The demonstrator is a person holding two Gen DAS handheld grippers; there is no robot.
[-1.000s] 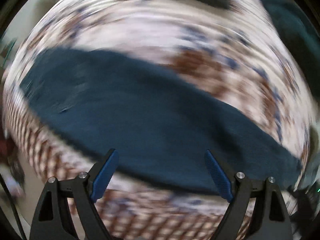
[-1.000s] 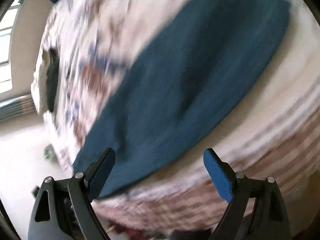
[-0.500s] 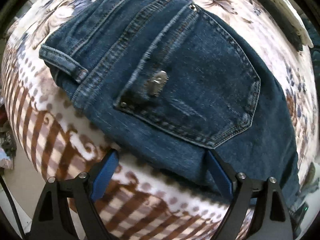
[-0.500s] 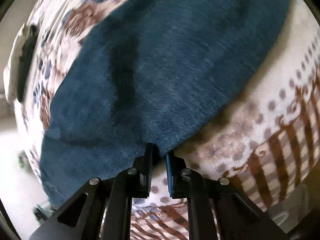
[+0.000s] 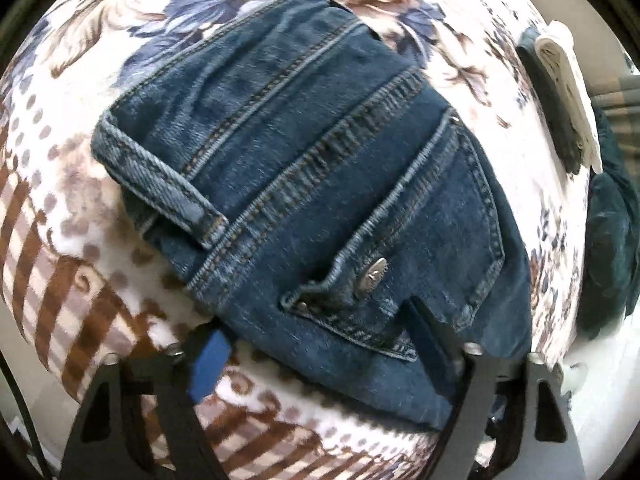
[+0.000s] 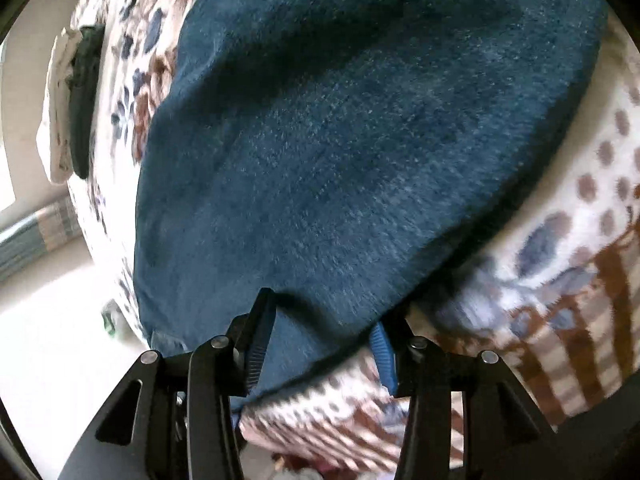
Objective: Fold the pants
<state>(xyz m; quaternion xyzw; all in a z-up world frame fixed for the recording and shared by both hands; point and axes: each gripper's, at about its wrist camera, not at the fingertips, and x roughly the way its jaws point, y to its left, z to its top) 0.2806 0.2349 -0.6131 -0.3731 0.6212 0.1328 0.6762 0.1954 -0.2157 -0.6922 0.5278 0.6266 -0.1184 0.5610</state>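
Dark blue jeans (image 5: 320, 184) lie on a flowered blanket (image 5: 80, 64), back pocket and belt loop up. My left gripper (image 5: 316, 354) points down at their near edge below the pocket. Its jaws are closing, with the denim edge between the fingers; the blue pad (image 5: 208, 364) stands just off the cloth. In the right wrist view a plain stretch of the jeans (image 6: 360, 140) fills the frame. My right gripper (image 6: 320, 346) straddles its near edge. Those jaws are opening, with a fold of denim between them and nothing pinched.
A folded white and dark cloth stack (image 5: 560, 92) lies at the bed's far edge, also the cloth stack (image 6: 72, 96) at the left. A dark teal heap (image 5: 612, 240) sits beyond it. Pale floor (image 6: 48, 320) shows past the blanket's edge (image 6: 560, 320).
Both grippers dropped close to the jeans. The left jaws narrowed around the edge below the pocket. The right jaws went nearly shut at the leg's edge, then spread again.
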